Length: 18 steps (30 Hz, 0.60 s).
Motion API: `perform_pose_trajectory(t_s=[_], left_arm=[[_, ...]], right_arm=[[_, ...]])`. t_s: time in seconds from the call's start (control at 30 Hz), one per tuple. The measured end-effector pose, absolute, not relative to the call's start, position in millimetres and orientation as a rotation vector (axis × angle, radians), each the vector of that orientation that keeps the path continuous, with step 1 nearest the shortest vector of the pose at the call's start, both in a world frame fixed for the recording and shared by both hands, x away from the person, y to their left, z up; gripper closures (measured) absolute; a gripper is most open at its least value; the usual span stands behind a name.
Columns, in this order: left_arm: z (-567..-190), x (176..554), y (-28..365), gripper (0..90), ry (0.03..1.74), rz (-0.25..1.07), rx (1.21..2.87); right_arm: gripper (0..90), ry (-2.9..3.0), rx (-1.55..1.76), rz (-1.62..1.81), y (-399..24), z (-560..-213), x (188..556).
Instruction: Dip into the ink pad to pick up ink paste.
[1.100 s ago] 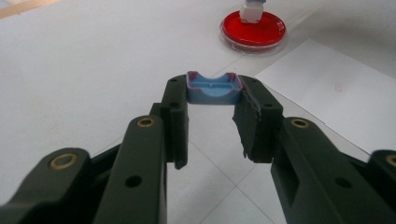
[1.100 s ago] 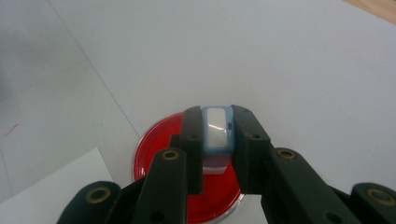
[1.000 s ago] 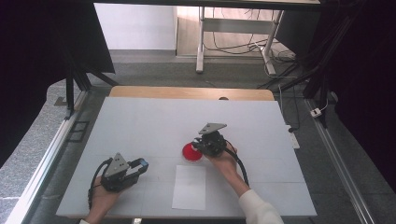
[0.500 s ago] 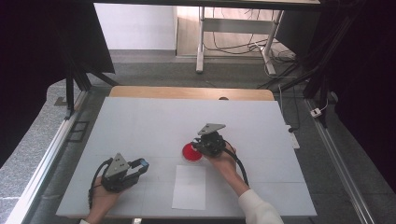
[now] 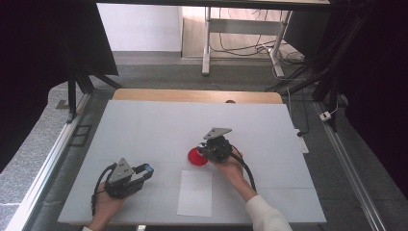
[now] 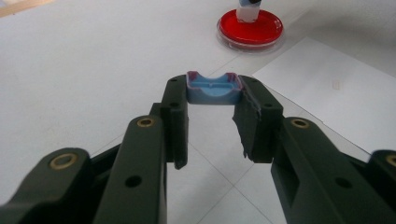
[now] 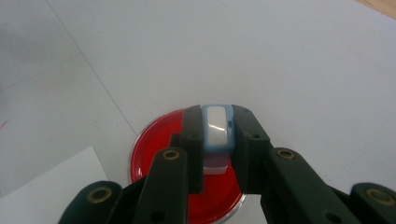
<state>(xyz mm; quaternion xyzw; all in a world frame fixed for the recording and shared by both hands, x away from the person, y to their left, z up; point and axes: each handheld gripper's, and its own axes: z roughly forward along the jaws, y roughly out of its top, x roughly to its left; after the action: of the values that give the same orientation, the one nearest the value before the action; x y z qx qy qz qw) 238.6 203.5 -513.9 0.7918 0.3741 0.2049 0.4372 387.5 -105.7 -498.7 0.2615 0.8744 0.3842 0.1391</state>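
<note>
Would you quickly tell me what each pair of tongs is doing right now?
Left tongs: closed on a blue cap.
Right tongs: closed on a white stamp over the red dish.

- Left gripper (image 6: 212, 116): black jaws with brass-coloured rivets, grey three-cornered top plate, looping black cable.
- Right gripper (image 7: 215, 140): same black build; white sleeve (image 5: 262, 214) behind it.

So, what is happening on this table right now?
A person works at a white table with a gripper in each hand. The right gripper is shut on a small blue-and-white piece, holding it over a red dish. The left gripper is shut on a blue cap-like part, off to the side. A white paper sheet lies near the dish.
</note>
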Motion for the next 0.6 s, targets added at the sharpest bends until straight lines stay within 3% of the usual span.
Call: perform_pose_trajectory(t_s=[0.6], left_arm=[[-513.7,238.5,203.7,65.5,0.930,0.508,1.967]], right_arm=[[75.4,2.499,0.748,1.135,-106.9,-495.2,383.9]])
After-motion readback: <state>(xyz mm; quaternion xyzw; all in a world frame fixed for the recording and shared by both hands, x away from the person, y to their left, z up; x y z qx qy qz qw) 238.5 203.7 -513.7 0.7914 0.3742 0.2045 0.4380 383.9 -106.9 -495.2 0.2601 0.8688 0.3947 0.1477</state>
